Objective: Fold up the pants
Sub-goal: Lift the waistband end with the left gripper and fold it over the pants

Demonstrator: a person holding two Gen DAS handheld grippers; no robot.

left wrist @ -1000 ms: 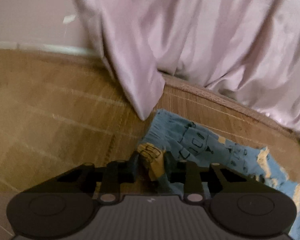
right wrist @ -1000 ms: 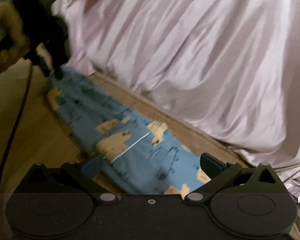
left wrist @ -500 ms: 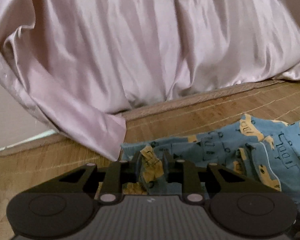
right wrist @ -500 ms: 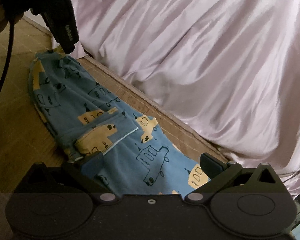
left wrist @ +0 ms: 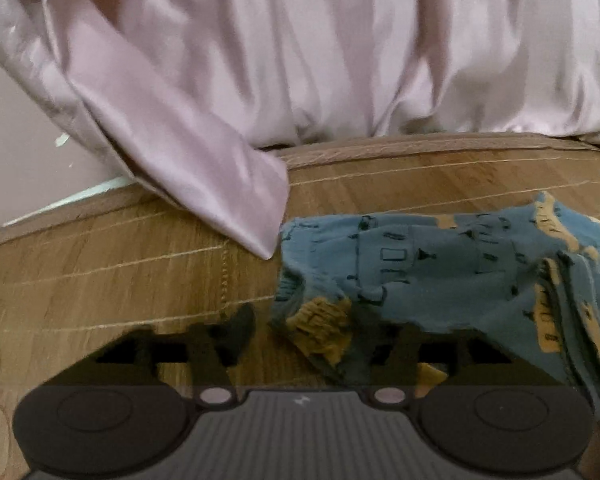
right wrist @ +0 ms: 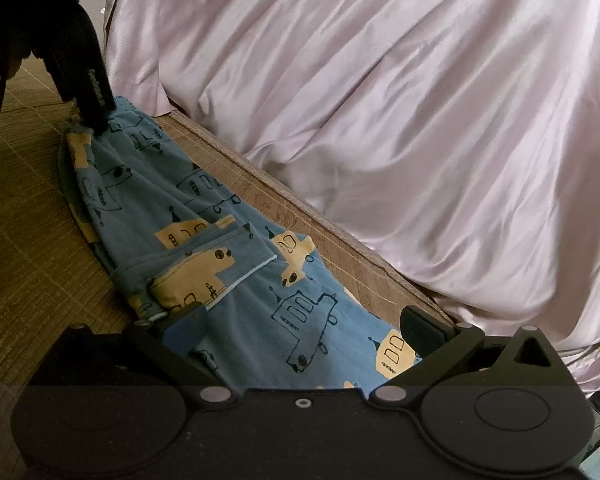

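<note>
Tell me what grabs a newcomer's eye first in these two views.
The blue pants printed with yellow vehicles lie stretched along the woven mat, between the two grippers. Behind them a glossy pale pink sheet fills the upper half of both views. The left gripper stands open at the pants' near end; the right gripper is spread wide over them.

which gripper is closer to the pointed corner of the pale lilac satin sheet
Left. The left gripper sits just before the sheet corner, at the near end of the blue printed pants; the right gripper straddles their opposite end, farther away.
</note>
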